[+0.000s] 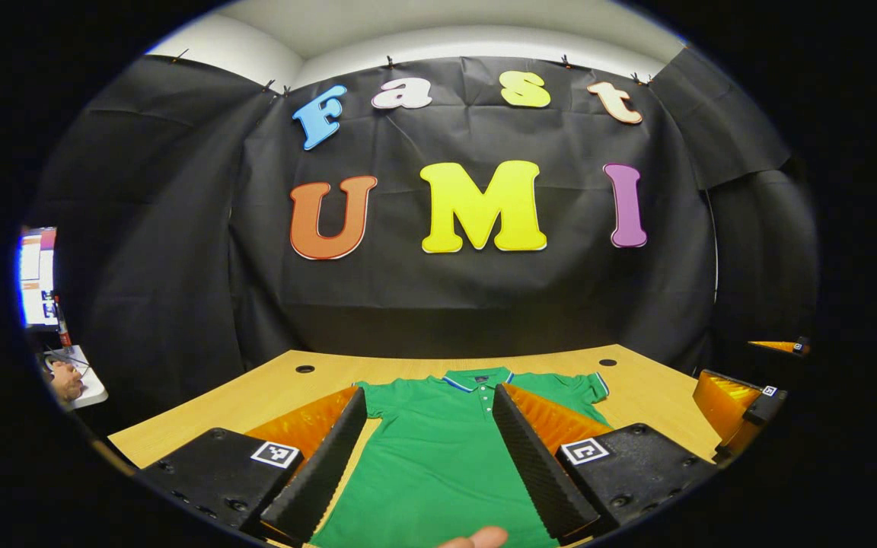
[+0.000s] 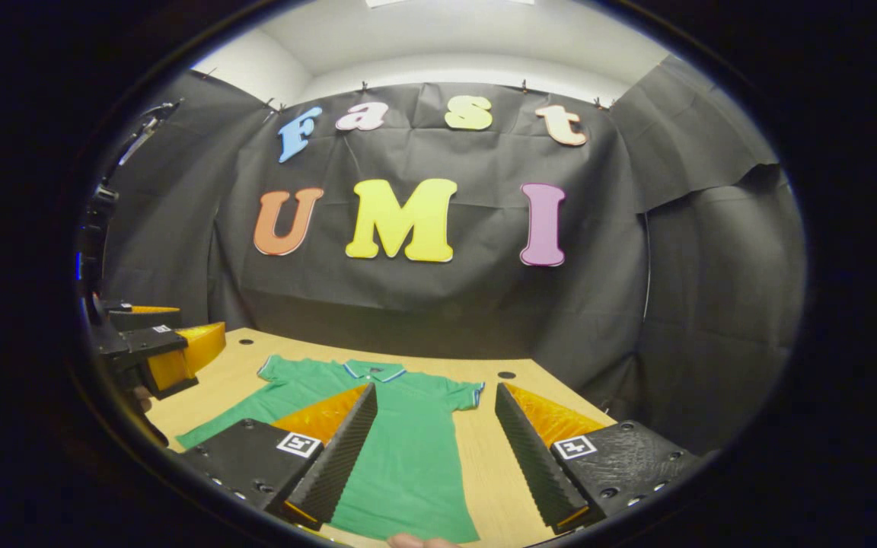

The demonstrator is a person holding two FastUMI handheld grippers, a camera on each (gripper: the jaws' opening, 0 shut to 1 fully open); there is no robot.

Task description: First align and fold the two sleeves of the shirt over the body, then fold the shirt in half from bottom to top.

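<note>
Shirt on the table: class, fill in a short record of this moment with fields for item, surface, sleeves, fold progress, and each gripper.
item: green polo shirt, collar toward the booth wall
surface: wooden table, shirt lying flat
sleeves: both spread out to the sides, right sleeve not folded
fold progress: none yet
left gripper: fingers apart above the shirt body, holding nothing
right gripper: fingers apart over the shirt's right edge, holding nothing

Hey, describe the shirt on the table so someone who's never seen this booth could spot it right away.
Find the light wooden table in front of the black cloth wall. Lying flat on it, collar toward the wall and both short sleeves spread out, is the polo shirt. It is the only garment there: bright green, with blue and white trim on the collar and sleeve cuffs.
</note>
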